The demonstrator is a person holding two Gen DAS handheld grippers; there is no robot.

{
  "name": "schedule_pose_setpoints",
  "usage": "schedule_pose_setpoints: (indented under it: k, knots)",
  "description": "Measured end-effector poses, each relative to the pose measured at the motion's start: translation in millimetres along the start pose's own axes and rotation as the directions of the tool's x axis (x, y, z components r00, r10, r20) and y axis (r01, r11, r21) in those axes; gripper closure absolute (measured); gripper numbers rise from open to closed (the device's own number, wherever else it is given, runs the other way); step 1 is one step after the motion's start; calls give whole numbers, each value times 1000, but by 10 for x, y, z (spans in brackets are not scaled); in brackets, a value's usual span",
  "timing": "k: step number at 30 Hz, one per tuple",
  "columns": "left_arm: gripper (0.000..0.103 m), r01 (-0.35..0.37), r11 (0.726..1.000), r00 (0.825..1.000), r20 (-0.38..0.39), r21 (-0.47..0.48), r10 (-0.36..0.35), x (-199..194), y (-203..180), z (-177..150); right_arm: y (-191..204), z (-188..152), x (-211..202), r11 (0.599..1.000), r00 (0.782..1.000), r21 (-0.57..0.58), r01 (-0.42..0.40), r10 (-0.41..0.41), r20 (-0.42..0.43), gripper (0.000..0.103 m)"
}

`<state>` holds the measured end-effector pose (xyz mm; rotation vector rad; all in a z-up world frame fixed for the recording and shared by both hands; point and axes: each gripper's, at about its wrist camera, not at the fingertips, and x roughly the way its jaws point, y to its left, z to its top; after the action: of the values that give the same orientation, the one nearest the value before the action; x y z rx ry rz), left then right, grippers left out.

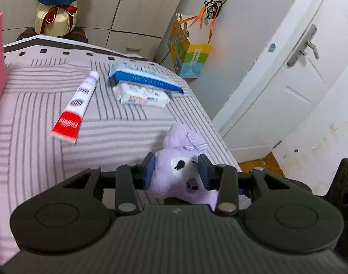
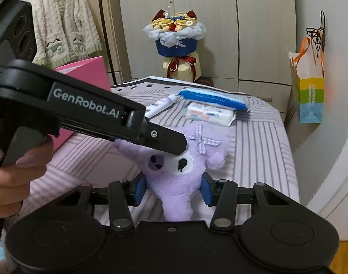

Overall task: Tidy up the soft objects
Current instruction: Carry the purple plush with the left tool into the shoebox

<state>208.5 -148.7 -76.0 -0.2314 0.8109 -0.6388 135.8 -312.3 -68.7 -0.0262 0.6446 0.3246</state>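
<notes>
A purple plush toy (image 1: pixel 180 166) with a gingham bow lies near the right edge of the striped bed (image 1: pixel 105 123). My left gripper (image 1: pixel 176 170) is shut on the toy's head, pads pressing both sides. In the right wrist view my right gripper (image 2: pixel 173 188) is shut on the plush toy's (image 2: pixel 176 182) lower body, while the left gripper (image 2: pixel 174 147) comes in from the left onto its head. A toothpaste tube (image 1: pixel 79 105), a blue wipes pack (image 1: pixel 144 78) and a white wipes pack (image 1: pixel 142 97) lie farther up the bed.
A pink box (image 2: pixel 87 75) stands at the bed's left side. A flower bouquet (image 2: pixel 176 38) sits beyond the bed's far end by the wardrobe. A colourful paper bag (image 2: pixel 309 91) hangs on the right wall. A white door (image 1: pixel 288 80) is to the right.
</notes>
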Motion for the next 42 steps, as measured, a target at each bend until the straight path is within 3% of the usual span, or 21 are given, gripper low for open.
schedule_pose_setpoints:
  k: [9,13,22,32,42]
  knots:
    - [64,-18,999,1000,-22,47,19,-467,-16,-411,338,-235,-286,998,997,30,-63,64,-41,50]
    - [58,-32,999,997,-72,44,35,-600,-10,-504,483,-299,-385,996,993,6,-94,95,-69,49]
    - [56,-7,999,999,-50,41,9,-1019,-25,-706,772,-279,-662,992,988,-51,-113,107,-110,49]
    - [54,-12,994,997,72,104,4,-1623,-169,-963,1187,-207,-1103,982,990,-152,-115,99,-105,49]
    - [54,-32,992,976,217,118,5,-2230,9,-914,1632,67,-1291,963,989,-228,-146,146,-17,47]
